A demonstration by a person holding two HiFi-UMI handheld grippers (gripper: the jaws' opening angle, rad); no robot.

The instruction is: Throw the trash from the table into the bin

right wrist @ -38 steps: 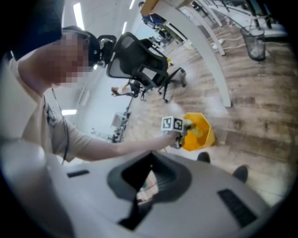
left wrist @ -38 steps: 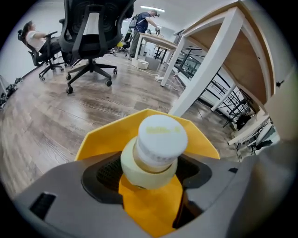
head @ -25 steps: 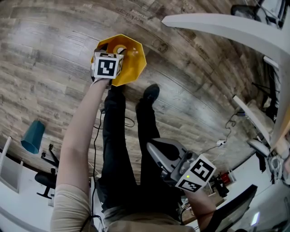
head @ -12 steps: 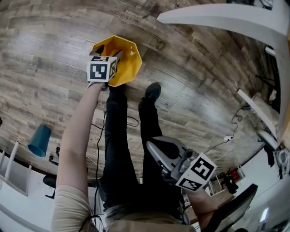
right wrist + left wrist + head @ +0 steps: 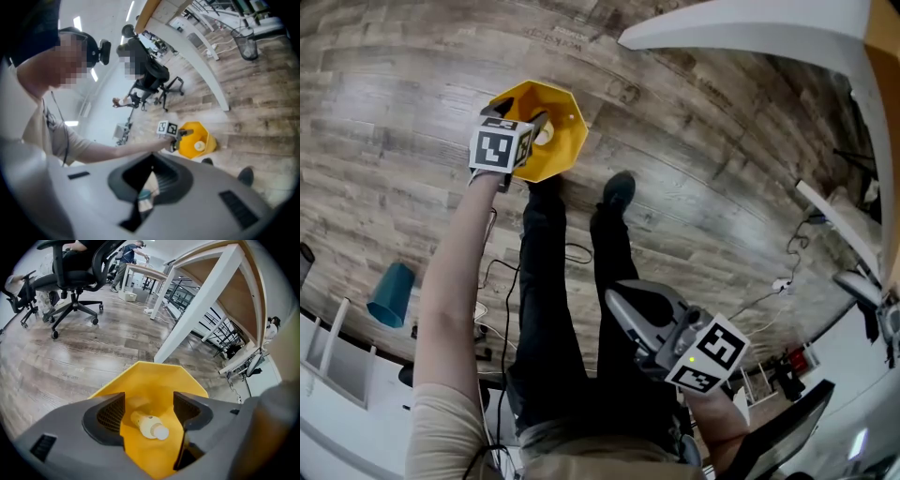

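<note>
A yellow bin (image 5: 564,141) stands on the wooden floor by the person's feet. My left gripper (image 5: 523,118) hangs just above its rim, pointing steeply down, open, with nothing between the fingers. In the left gripper view the bin (image 5: 159,380) fills the gap between the jaws, and a cream bottle (image 5: 149,425) lies inside it, below the gripper. The bottle (image 5: 543,137) also shows in the head view. My right gripper (image 5: 626,304) is held low near the person's waist, shut on a small pale scrap (image 5: 145,191) with a teal spot.
A white table (image 5: 750,37) stands right of the bin, its slanted leg (image 5: 197,310) close behind the bin. Office chairs (image 5: 70,282) stand further back. A teal container (image 5: 389,295) and cables lie on the floor to the left. The person's shoe (image 5: 614,192) is beside the bin.
The left gripper has rolled a little above the bin. The right gripper has kept still.
</note>
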